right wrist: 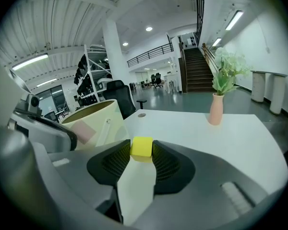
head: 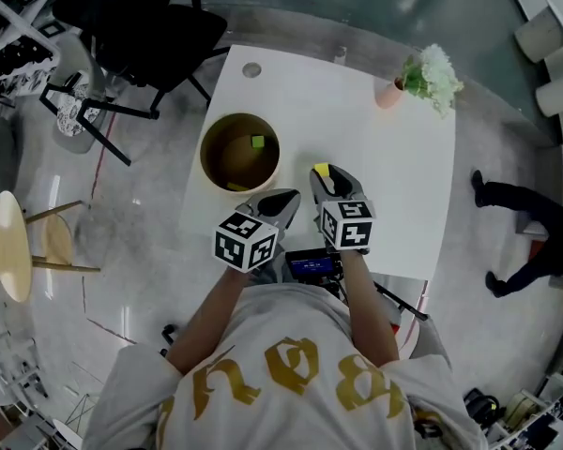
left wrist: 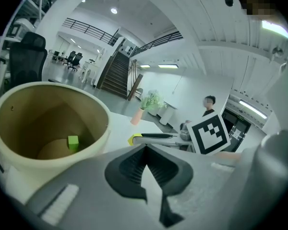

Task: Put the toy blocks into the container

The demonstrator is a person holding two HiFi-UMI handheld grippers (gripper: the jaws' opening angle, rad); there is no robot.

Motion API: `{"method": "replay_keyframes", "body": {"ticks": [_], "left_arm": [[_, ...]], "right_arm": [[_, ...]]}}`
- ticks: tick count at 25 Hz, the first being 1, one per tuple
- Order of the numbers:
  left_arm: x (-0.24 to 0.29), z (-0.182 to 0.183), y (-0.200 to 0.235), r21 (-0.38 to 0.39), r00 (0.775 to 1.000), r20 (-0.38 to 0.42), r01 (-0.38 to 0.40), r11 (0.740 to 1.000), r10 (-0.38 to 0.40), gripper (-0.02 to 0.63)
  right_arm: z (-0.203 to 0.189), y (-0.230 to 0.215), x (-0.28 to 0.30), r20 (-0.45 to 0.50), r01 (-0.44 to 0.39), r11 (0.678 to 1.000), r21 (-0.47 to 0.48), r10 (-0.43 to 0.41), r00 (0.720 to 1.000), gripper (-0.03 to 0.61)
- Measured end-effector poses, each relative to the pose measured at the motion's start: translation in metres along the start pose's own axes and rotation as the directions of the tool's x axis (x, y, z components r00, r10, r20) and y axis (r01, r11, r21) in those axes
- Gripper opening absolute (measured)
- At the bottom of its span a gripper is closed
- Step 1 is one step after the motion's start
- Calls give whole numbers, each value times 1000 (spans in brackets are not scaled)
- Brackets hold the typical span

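Yellow block [right wrist: 142, 147] gripped at tips of right gripper [head: 325, 176], above front part of white table [head: 357, 111]. Container [head: 205, 157] lies to its left, slightly ahead, mouth up; green block [head: 257, 142] seen inside. Left gripper [head: 284, 200] closed on nothing, nearer container.

Yellow block [right wrist: 142, 147] between fingers [right wrist: 169, 163] of right gripper [right wrist: 142, 153]; green block [head: 257, 142] inside upright round tan container [head: 205, 157].

A white table [head: 394, 157] fills the frame's centre, with a pink vase [head: 390, 93] of pale flowers [head: 432, 73] near its upper right corner. A black office chair [head: 141, 22] stands upper left, a round stool [head: 9, 244] at the left edge, and a person's dark-trousered legs [head: 525, 223] at the right.
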State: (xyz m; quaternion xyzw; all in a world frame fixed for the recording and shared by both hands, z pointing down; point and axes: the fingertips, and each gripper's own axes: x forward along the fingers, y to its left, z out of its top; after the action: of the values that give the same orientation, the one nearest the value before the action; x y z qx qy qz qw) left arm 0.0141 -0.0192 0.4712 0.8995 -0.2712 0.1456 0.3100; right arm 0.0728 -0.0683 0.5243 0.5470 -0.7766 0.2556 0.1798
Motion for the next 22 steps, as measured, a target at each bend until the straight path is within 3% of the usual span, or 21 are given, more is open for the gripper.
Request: {"method": "replay_keyframes", "body": {"ticks": [6, 10, 14, 22], "left_arm": [[-14, 21, -5, 18, 998, 55, 2, 1000, -3, 0], [-23, 39, -4, 21, 994, 113, -6, 1000, 3, 0], [-35, 54, 0, 17, 986, 163, -25, 1000, 22, 0], [-67, 75, 34, -26, 960, 256, -112, 993, 115, 0]], "right_arm": [[16, 14, -4, 35, -33, 999, 5, 33, 999, 173], [33, 20, -6, 92, -84, 992, 91, 76, 993, 173], [49, 29, -12, 161, -186, 963, 197, 156, 975, 173], [84, 53, -18, 225, -215, 972, 98, 188, 956, 173]]}}
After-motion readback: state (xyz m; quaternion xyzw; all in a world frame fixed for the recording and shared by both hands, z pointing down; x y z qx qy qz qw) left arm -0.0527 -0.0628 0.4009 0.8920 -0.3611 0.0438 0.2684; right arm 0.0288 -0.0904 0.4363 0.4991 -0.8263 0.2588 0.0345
